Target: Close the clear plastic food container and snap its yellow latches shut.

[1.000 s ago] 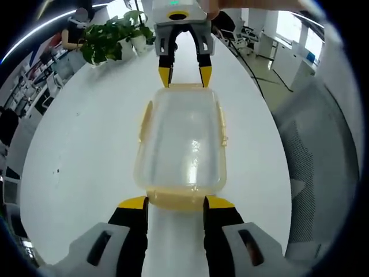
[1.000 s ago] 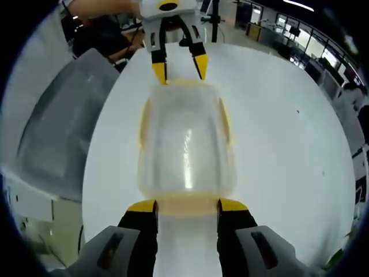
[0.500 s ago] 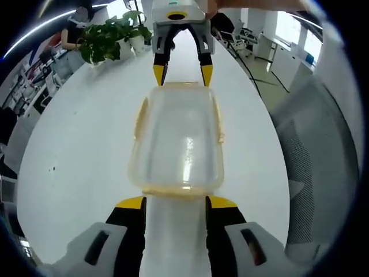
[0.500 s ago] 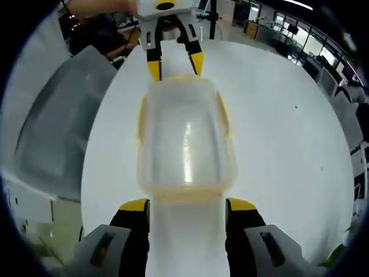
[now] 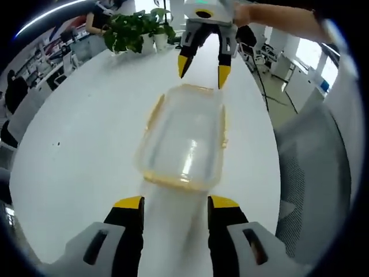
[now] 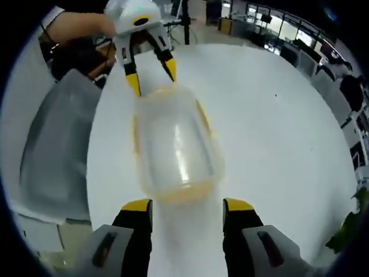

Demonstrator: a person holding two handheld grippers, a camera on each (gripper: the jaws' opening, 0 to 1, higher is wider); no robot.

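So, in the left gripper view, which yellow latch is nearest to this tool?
The latch on the container's short end facing the left tool; the others lie farther along the sides.

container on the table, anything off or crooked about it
Nothing stands out. The clear container sits flat on the white table with its lid on and yellow latches along the sides, no spill or crack visible. The left gripper and right gripper are open, off its ends.
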